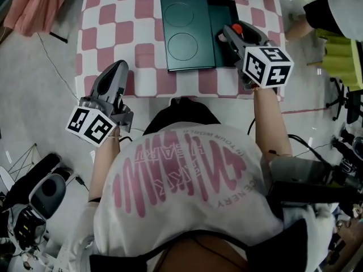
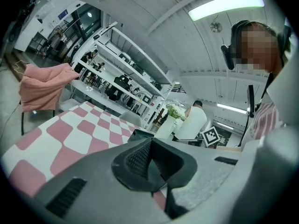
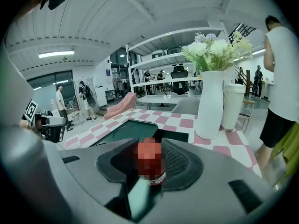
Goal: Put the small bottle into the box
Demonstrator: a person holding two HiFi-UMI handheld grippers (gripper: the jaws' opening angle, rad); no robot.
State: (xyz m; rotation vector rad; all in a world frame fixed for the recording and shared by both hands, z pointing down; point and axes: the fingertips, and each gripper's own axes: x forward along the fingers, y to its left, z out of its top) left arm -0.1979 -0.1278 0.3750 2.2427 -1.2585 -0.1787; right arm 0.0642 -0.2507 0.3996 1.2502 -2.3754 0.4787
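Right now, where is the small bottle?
The small bottle is pinched between the fingers of the right gripper, at the head view's right, over the open right side of the dark green box on the checkered table.

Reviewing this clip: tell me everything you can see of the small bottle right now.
The small bottle has a red top and a pale label band lower down. A blur patch covers most of it, so its material and print cannot be told. It stands roughly upright between the pads of the right claw, which is shut on it from both sides. In the head view only its red top shows, over the open side of the dark green box. Nothing else touches it.
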